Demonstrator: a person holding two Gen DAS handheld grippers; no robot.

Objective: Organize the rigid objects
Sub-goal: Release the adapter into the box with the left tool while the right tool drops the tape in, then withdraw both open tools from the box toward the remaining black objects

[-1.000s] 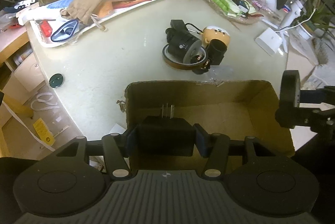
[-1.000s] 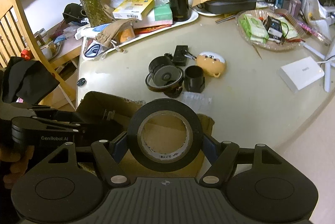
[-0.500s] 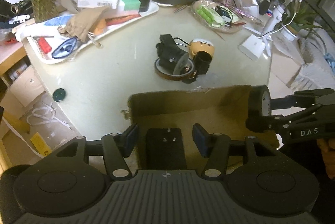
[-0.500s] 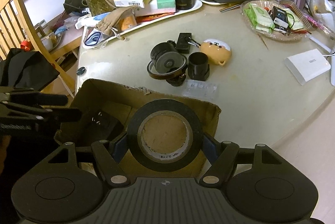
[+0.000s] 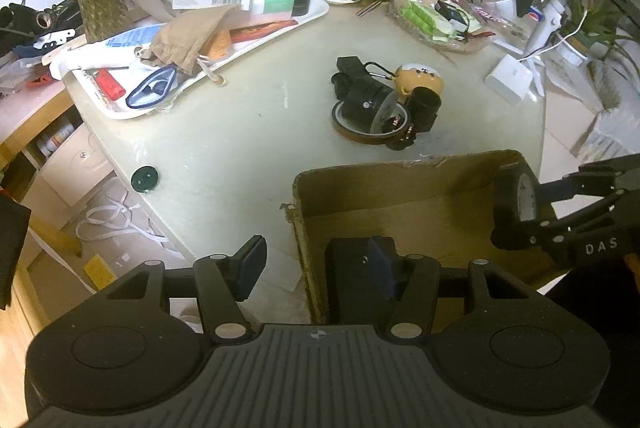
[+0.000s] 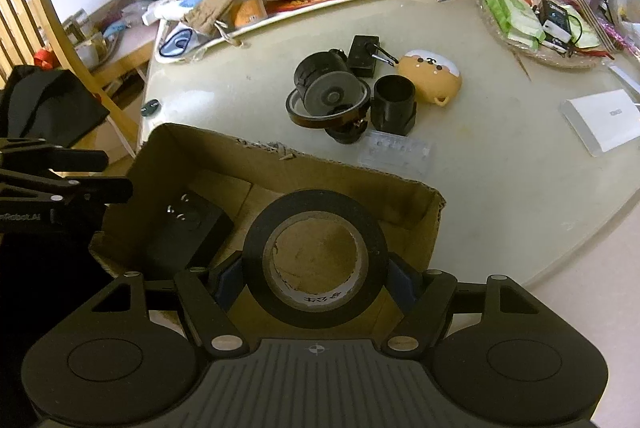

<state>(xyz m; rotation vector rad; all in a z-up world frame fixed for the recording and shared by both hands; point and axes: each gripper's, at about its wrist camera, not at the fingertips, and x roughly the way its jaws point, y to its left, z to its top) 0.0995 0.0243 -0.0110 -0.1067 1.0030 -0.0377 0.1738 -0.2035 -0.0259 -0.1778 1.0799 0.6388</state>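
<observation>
The left gripper (image 5: 318,262) stands released, its two fingers straddling the near left wall of the cardboard box (image 5: 404,167); one blue pad (image 5: 251,262) hangs outside the box and the other is half lost against the dark power adapter (image 5: 356,280) behind it. The adapter lies on the box floor, a black block with two metal prongs facing up in the right wrist view (image 6: 188,228); its lower edge is hidden by the gripper body in both views.

The right gripper (image 6: 316,282) is clenched on a roll of black tape (image 6: 316,260), held upright over the box's near right part, with the pads largely hidden behind the roll's rim. The roll is glossy black with a pale cardboard core bearing small print too blurred to read. From the left wrist view the tape (image 5: 514,199) appears edge-on at the frame's right, the gripper arms behind it cut off.

On the counter (image 5: 224,131) beyond the box sits a cluster: a black cylinder (image 6: 326,83) resting inside an amber tape ring (image 6: 298,113), a black cup-like tube (image 6: 394,101), and an orange bear-faced case (image 6: 432,75). A clear blister strip (image 6: 396,153) lies just beside the box's far wall, hard to make out.
</observation>
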